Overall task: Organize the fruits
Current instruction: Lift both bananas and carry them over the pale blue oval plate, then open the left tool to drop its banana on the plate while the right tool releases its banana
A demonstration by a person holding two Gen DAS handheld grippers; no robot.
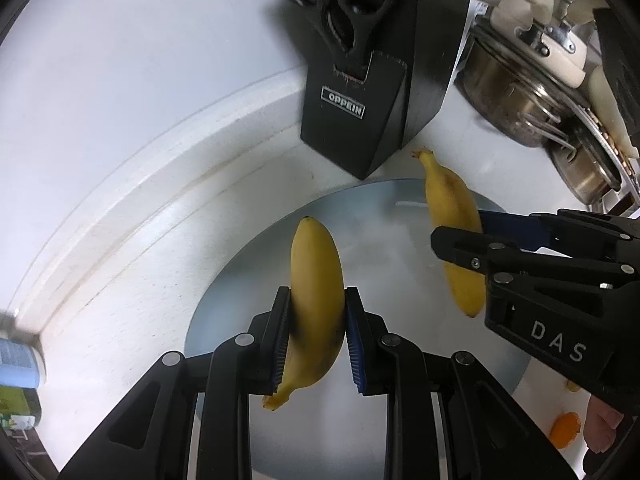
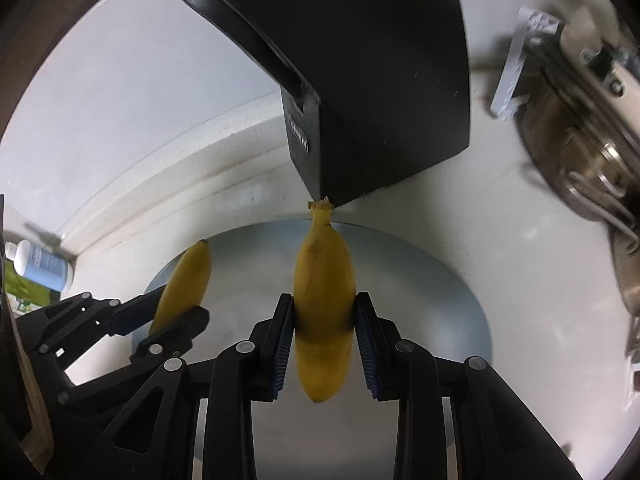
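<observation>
My left gripper (image 1: pixel 316 332) is shut on a yellow banana (image 1: pixel 316 280), held over a round grey plate (image 1: pixel 248 264). My right gripper (image 2: pixel 324 332) is shut on a second yellow banana (image 2: pixel 324 280), stem pointing away, also over the plate (image 2: pixel 440 300). In the left wrist view the right gripper (image 1: pixel 464 236) comes in from the right with its banana (image 1: pixel 448 196). In the right wrist view the left gripper (image 2: pixel 176 312) comes in from the left with its banana (image 2: pixel 188 276). I cannot tell whether either banana touches the plate.
A black knife block (image 1: pixel 360 100) marked OPPEIN, holding scissors, stands just behind the plate on the white counter. Steel pots (image 1: pixel 520 92) stand at the right. A white bottle (image 2: pixel 40 264) sits at the far left. Orange bits (image 1: pixel 564 428) lie right of the plate.
</observation>
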